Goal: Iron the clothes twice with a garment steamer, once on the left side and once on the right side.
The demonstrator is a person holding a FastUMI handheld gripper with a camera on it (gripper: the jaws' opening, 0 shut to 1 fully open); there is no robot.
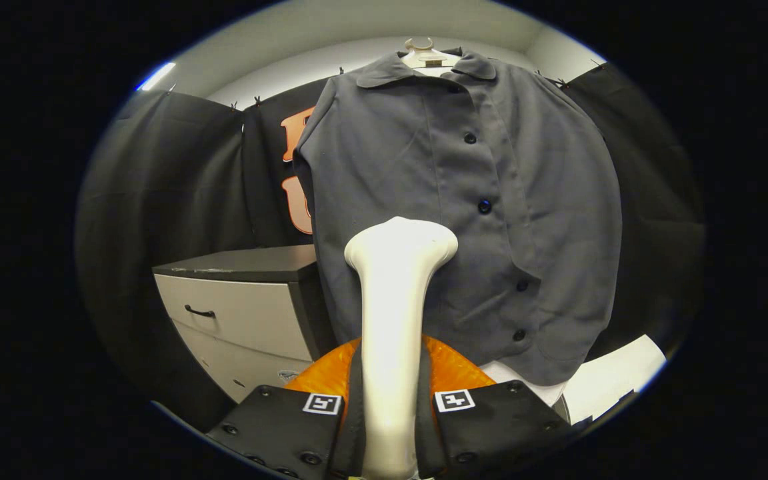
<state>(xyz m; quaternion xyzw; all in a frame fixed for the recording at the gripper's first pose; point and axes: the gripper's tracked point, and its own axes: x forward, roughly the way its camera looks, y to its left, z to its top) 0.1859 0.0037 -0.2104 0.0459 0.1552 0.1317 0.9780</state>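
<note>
While both fingers press on its pale handle, the gripper (389, 427) holds the garment steamer (397, 293) upright, its flared head just in front of the grey shirt (464, 200). An orange part behind the handle is mostly hidden by the fingers. The shirt hangs buttoned on a hanger (424, 55), of which little more than the hook and neck show. Left of the shirt stands a drawer cabinet (244, 307), partly covered by the shirt's edge. Below the hem lies a white surface (614, 380), cut off.
</note>
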